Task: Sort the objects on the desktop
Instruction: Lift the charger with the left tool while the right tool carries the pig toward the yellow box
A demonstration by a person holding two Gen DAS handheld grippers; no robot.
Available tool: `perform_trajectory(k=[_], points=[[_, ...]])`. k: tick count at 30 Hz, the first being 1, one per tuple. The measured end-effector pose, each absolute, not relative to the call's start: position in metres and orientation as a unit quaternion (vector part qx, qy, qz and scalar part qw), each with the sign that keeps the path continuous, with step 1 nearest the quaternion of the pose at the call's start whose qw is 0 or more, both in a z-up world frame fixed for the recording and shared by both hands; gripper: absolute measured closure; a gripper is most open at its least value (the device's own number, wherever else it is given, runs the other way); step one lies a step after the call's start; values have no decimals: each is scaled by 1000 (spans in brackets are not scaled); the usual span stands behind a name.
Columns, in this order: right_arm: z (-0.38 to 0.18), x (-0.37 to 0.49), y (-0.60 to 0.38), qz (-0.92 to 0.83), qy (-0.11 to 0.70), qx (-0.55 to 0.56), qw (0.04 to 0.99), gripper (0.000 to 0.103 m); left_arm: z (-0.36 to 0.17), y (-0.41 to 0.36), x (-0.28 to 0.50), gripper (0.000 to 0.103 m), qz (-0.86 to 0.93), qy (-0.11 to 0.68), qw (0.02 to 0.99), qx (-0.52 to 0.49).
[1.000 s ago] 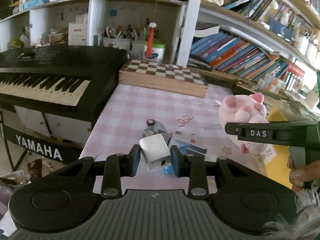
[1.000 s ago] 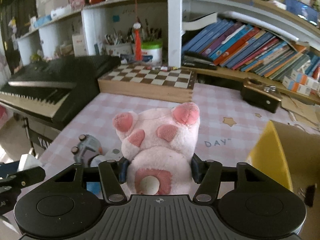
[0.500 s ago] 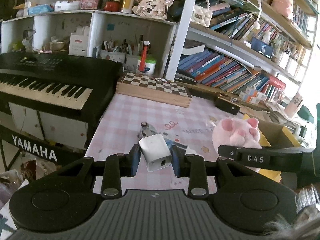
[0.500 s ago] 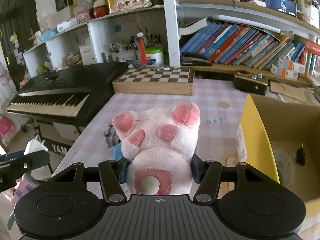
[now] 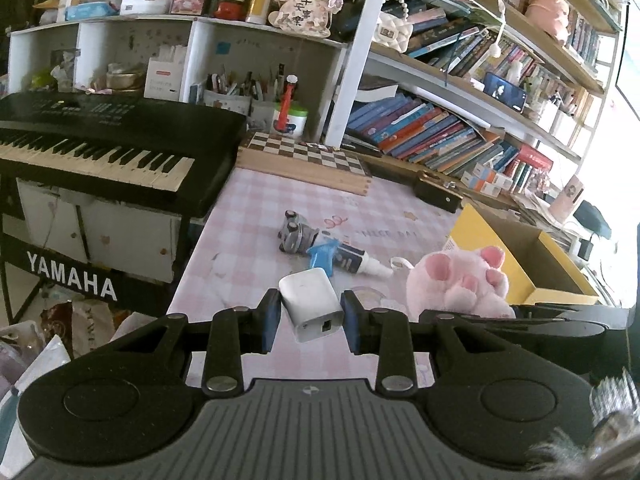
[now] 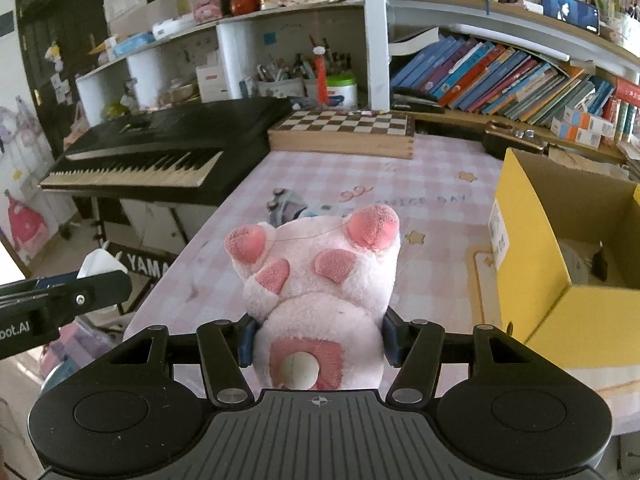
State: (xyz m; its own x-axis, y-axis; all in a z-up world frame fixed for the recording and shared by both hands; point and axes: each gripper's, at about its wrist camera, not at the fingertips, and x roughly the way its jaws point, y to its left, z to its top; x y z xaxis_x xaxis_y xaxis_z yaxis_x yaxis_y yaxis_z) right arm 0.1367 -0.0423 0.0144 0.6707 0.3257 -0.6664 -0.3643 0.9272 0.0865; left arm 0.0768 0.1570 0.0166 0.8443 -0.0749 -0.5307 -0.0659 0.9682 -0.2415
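Note:
My left gripper (image 5: pixel 311 316) is shut on a white charger plug (image 5: pixel 311 303), held above the near edge of the pink checked table (image 5: pixel 256 216). My right gripper (image 6: pixel 316 338) is shut on a pink plush toy (image 6: pixel 320 280), feet pointing away; the same pink plush toy (image 5: pixel 460 284) shows at the right in the left wrist view. An open yellow cardboard box (image 6: pixel 532 256) stands on the table to the right of the plush. On the table lie a grey toy car (image 5: pixel 294 234) and a blue-and-white tube (image 5: pixel 348 258). The left gripper (image 6: pixel 60 300) shows at the left edge.
A black Yamaha keyboard (image 5: pixel 100 148) stands left of the table. A wooden chessboard box (image 6: pixel 344 132) sits at the table's far edge, below shelves of books (image 6: pixel 500 80). A dark small box (image 5: pixel 436 194) lies at the far right. Bags (image 5: pixel 72 324) lie on the floor at lower left.
Both grippers pulled back from the table and rose a little, keeping hold of the charger and the plush. The yellow box came into view on the right.

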Motion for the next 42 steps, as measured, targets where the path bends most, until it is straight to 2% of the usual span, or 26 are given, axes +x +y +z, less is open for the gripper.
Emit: perform_trajectory(k=[20,42], points=[[1,72,-44,175,385,3,906,45,12,162,14,73,-19,297,948,-118],[-11,33,-85,109,405,32,907,45,2,124,5,73,-100,322,937,-96]])
